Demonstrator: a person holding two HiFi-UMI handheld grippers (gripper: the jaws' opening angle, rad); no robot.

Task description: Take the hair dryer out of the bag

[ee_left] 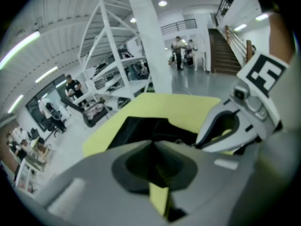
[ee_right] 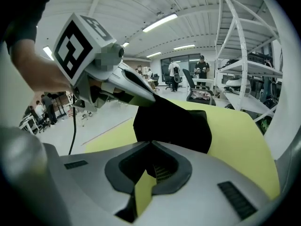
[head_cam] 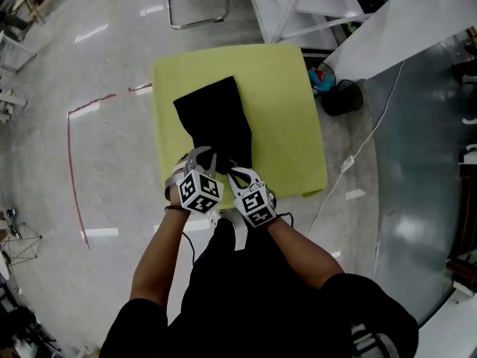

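A limp, matte black cloth bag (head_cam: 216, 121) lies mid-way on a square yellow-green padded tabletop (head_cam: 287, 125); the hair dryer cannot be seen. At the bag's 6 o'clock hem, the left gripper (head_cam: 200, 159) and right gripper (head_cam: 237, 172) both have their jaws pressed together on the fabric. The glossy grey floor (head_cam: 112, 148) carries a red tape line (head_cam: 71, 170) at 9 o'clock.

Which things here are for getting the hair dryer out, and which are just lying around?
For the job:
black bag
left gripper
right gripper
yellow table under the bag
(the hair dryer itself is not in sight)

Just lying about:
chair
white cable
black tub on the floor
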